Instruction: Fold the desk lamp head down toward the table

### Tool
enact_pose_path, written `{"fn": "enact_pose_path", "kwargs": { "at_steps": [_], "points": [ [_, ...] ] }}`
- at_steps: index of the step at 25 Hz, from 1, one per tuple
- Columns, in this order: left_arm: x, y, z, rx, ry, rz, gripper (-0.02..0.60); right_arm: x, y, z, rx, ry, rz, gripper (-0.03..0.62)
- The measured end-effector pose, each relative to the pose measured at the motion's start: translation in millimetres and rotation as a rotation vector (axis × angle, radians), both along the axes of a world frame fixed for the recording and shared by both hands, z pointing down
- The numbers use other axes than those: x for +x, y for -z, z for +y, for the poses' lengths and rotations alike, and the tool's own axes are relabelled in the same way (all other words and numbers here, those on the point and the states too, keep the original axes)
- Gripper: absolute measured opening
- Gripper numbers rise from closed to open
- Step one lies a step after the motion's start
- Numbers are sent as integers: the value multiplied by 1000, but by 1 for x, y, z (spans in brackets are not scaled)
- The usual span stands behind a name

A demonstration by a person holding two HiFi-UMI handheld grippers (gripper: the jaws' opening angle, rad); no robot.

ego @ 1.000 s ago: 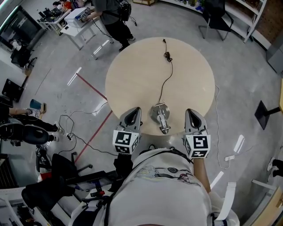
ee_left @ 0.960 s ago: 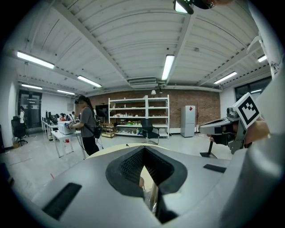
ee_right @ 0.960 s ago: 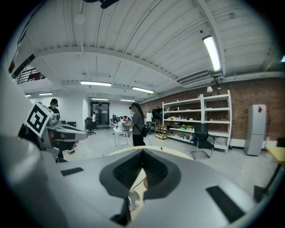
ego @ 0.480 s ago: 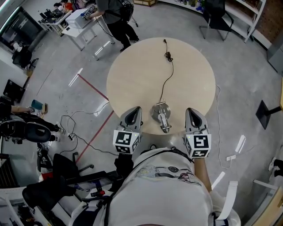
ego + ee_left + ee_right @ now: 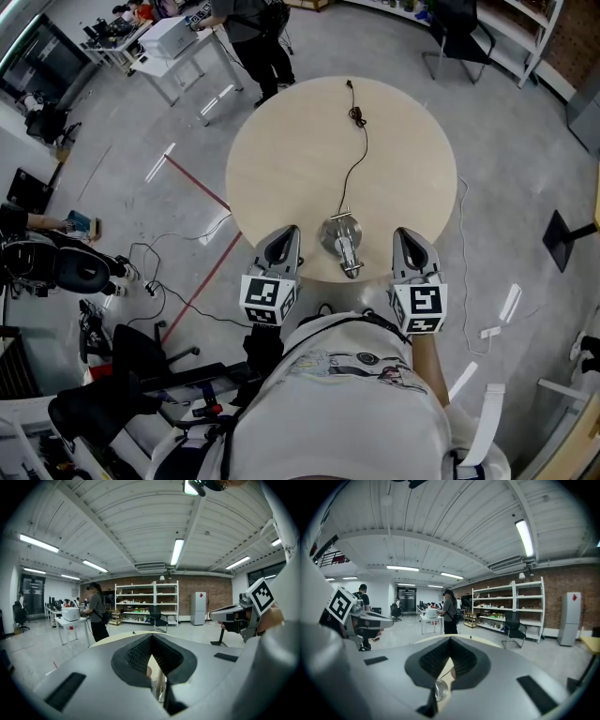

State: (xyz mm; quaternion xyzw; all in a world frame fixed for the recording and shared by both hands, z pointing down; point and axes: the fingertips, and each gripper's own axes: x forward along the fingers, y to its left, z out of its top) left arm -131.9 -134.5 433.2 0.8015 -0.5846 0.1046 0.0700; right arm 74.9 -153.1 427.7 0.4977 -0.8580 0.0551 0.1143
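A silver desk lamp (image 5: 342, 242) stands near the front edge of the round light-wood table (image 5: 300, 150). Its head points toward me and its black cord (image 5: 356, 141) runs to the far side. My left gripper (image 5: 285, 236) hovers just left of the lamp and is shut on nothing. My right gripper (image 5: 406, 238) hovers just right of it, also shut and empty. Neither touches the lamp. In the left gripper view the jaws (image 5: 151, 637) meet, with a sliver of the lamp (image 5: 159, 686) below them. A shiny round part of the lamp (image 5: 440, 689) shows under the right gripper (image 5: 450, 639).
A person (image 5: 253, 28) stands at a white desk (image 5: 173, 42) beyond the table. A dark chair (image 5: 459, 28) sits at the back right. Cables (image 5: 150, 272) and a red tape line (image 5: 202, 281) lie on the floor at left, by a black office chair (image 5: 141, 361).
Both grippers and the lamp stay where they were. The person at the far desk has shifted slightly toward the top of the view.
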Motion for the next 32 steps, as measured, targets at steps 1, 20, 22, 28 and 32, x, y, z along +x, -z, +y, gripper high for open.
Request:
{"fn": "enact_pose_path", "kwargs": {
  "at_steps": [1, 20, 22, 28, 32],
  "points": [
    [0, -1, 0, 0, -1, 0, 3, 0, -1, 1, -1, 1, 1, 6],
    [2, -1, 5, 0, 8, 11, 3, 0, -6, 6, -10, 18, 28, 6],
    [2, -2, 6, 0, 9, 11, 3, 0, -7, 7, -12, 17, 30, 5],
    [0, -4, 9, -5, 19, 10, 3, 0, -9, 8, -11, 23, 35, 5],
    [2, -6, 10, -9, 20, 12, 3, 1, -10, 10, -14, 30, 38, 5]
  ]
}}
